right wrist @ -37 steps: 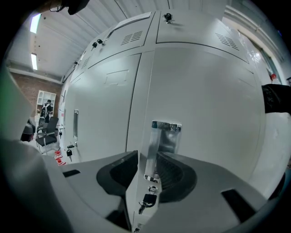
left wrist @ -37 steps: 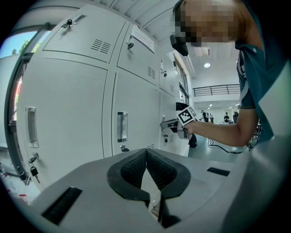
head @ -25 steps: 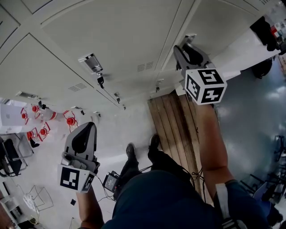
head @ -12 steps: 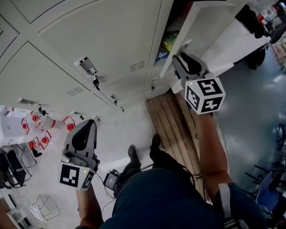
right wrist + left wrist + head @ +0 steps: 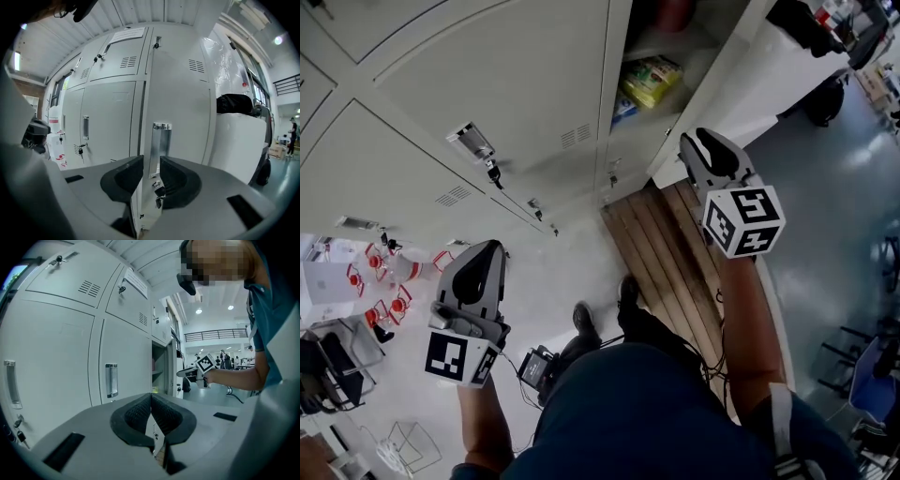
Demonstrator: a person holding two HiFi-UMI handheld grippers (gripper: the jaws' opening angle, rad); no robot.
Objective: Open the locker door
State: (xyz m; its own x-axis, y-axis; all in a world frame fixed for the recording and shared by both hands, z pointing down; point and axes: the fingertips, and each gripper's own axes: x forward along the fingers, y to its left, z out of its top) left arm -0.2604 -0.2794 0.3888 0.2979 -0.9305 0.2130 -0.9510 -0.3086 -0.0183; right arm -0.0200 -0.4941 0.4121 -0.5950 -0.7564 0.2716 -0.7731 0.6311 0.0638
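The pale grey locker door [image 5: 741,66] stands swung out at the upper right, baring a shelf with a yellow packet [image 5: 652,80]. My right gripper [image 5: 698,141] is at the door's free edge, on its outer face. In the right gripper view the door [image 5: 183,93] fills the middle, and its chrome handle [image 5: 160,140] sits between the jaws of the right gripper [image 5: 151,164], which is shut on it. My left gripper [image 5: 483,253] hangs low at the left, away from the lockers. Its jaws meet with nothing between them [image 5: 151,401]. From there the right gripper [image 5: 192,372] shows beside the open compartment.
Closed lockers [image 5: 487,75] with chrome handles [image 5: 473,141] and hanging keys [image 5: 494,172] fill the left. A wooden board [image 5: 675,253] lies on the floor below the open locker, next to the person's shoes [image 5: 581,314]. Red and white items [image 5: 384,272] stand far left. A black bag [image 5: 797,23] rests upper right.
The locker door has swung from nearly closed to wide open, uncovering the shelf and yellow packet. My right gripper has moved right and down with it. The left gripper has barely moved.
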